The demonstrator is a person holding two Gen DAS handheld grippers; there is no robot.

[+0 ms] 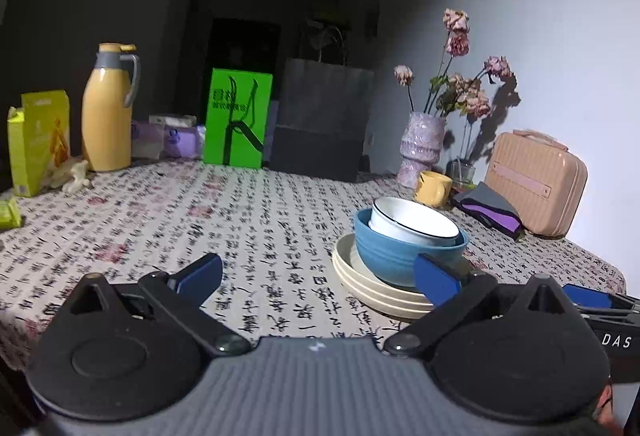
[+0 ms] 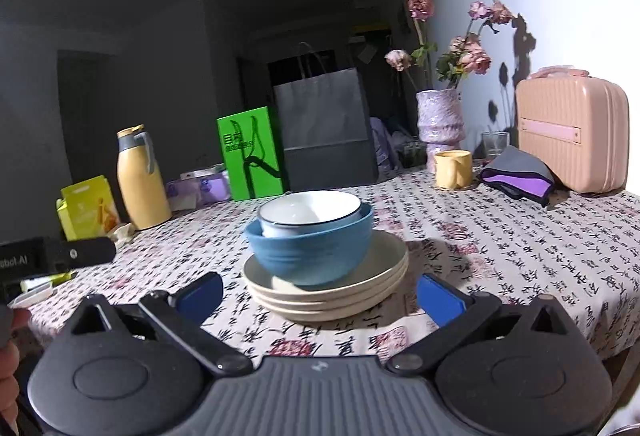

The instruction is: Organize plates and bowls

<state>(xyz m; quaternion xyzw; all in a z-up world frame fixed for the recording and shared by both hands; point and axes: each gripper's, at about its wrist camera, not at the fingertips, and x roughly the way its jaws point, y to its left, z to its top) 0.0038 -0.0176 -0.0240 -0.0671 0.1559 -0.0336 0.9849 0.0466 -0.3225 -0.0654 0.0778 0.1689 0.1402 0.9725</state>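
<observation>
A white bowl (image 2: 310, 212) with a dark rim sits tilted inside a blue bowl (image 2: 310, 254). The blue bowl rests on a stack of three cream plates (image 2: 328, 296) on the patterned tablecloth (image 2: 520, 256). My right gripper (image 2: 320, 294) is open and empty, just in front of the stack. In the left wrist view the white bowl (image 1: 412, 222), blue bowl (image 1: 396, 256) and plates (image 1: 372, 284) lie to the right. My left gripper (image 1: 318, 276) is open and empty, left of the stack; its right fingertip (image 1: 434, 278) overlaps the plates' edge.
Along the back stand a yellow thermos (image 2: 140, 180), a green bag (image 2: 252, 156), a dark paper bag (image 2: 324, 132), a purple vase of dried flowers (image 2: 440, 124), a yellow mug (image 2: 452, 164), a folded cloth (image 2: 516, 176) and a pink case (image 2: 568, 136). A yellow box (image 2: 88, 212) is at the left.
</observation>
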